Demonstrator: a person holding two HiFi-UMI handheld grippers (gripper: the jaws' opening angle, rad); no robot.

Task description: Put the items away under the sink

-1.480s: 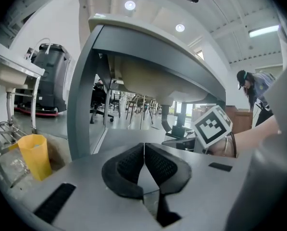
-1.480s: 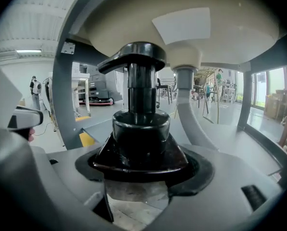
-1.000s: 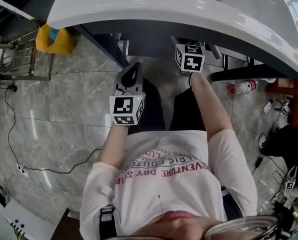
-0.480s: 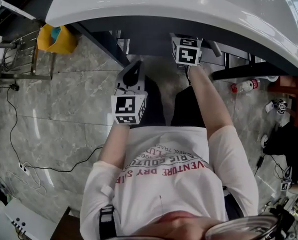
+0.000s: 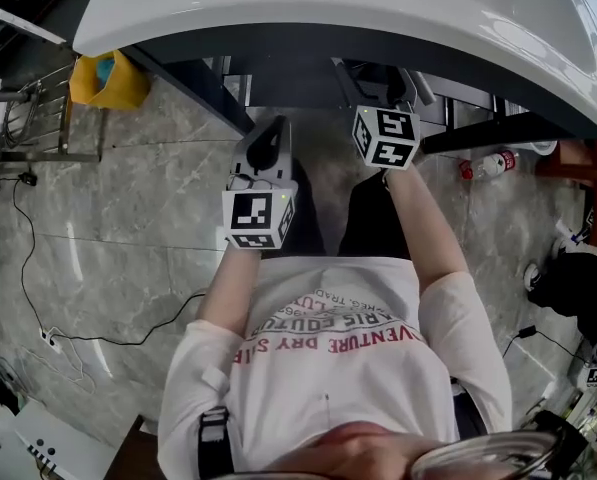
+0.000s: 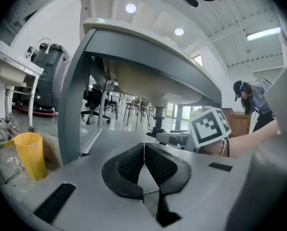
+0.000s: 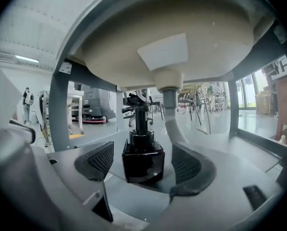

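The right gripper (image 7: pixel 144 163) has its ribbed fingers open around a glossy, square black pump bottle (image 7: pixel 143 150). The left gripper (image 6: pixel 144 150) has its fingers pressed together, empty.

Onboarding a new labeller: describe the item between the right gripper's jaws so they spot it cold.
Under the pale sink basin, follow the drain pipe down to the grey shelf. Left of the pipe, between the open jaws of the right gripper, stands a bottle. It alone is glossy black, square-bodied, with a tall pump top.

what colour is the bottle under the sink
The bottle is black; best in right gripper view.
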